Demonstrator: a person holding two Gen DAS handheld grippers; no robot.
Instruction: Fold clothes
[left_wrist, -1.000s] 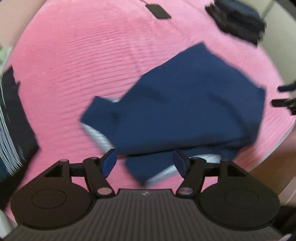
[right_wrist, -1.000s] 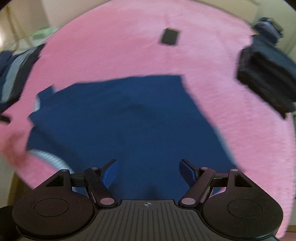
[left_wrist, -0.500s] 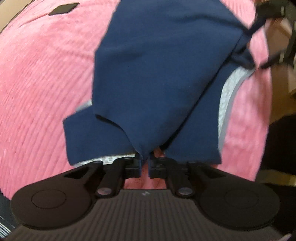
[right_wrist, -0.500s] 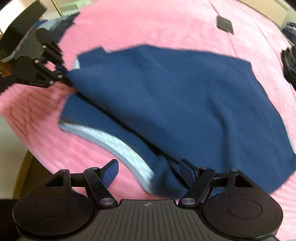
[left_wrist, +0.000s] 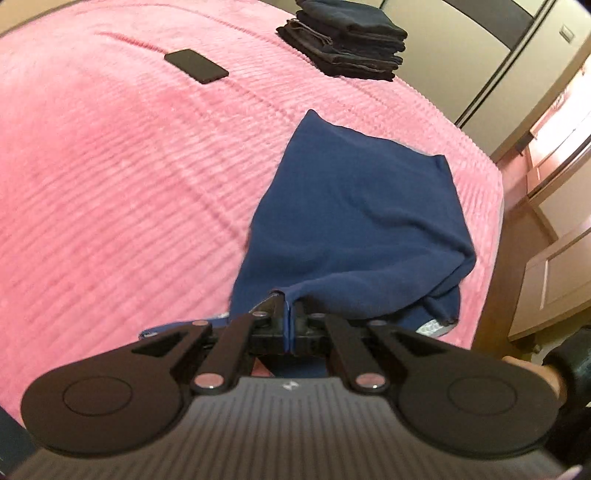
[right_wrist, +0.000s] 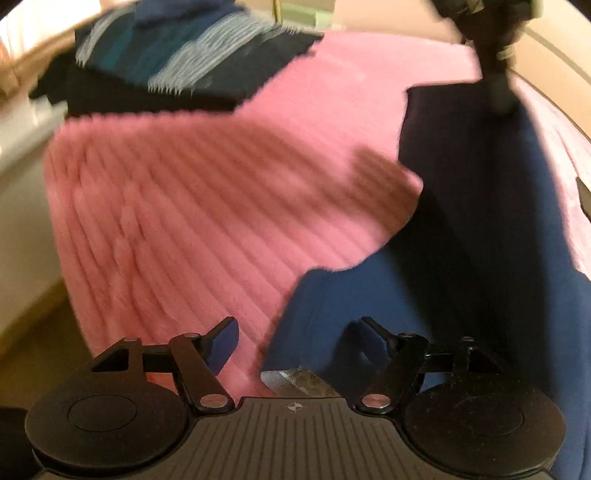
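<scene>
A navy blue garment (left_wrist: 354, 221) lies on the pink ribbed bedspread (left_wrist: 122, 177), partly lifted and folded over itself. My left gripper (left_wrist: 289, 317) is shut on its near edge, and the cloth drapes away from the pinch. In the right wrist view the same navy garment (right_wrist: 480, 229) fills the right side, with a grey inner hem (right_wrist: 295, 380) close below. My right gripper (right_wrist: 295, 343) is open just over that near corner, nothing pinched. The left gripper (right_wrist: 495, 85) shows blurred at the upper right, holding the cloth up.
A stack of folded dark clothes (left_wrist: 347, 40) and a black phone (left_wrist: 195, 66) lie at the far end of the bed. A striped blue garment pile (right_wrist: 177, 62) sits at the bed's other end. Floor and cabinet doors (left_wrist: 546, 221) run along the right edge.
My left gripper shut on the garment's edge and carried it across, folding the cloth over. My right gripper stayed open and swung toward the garment's near corner.
</scene>
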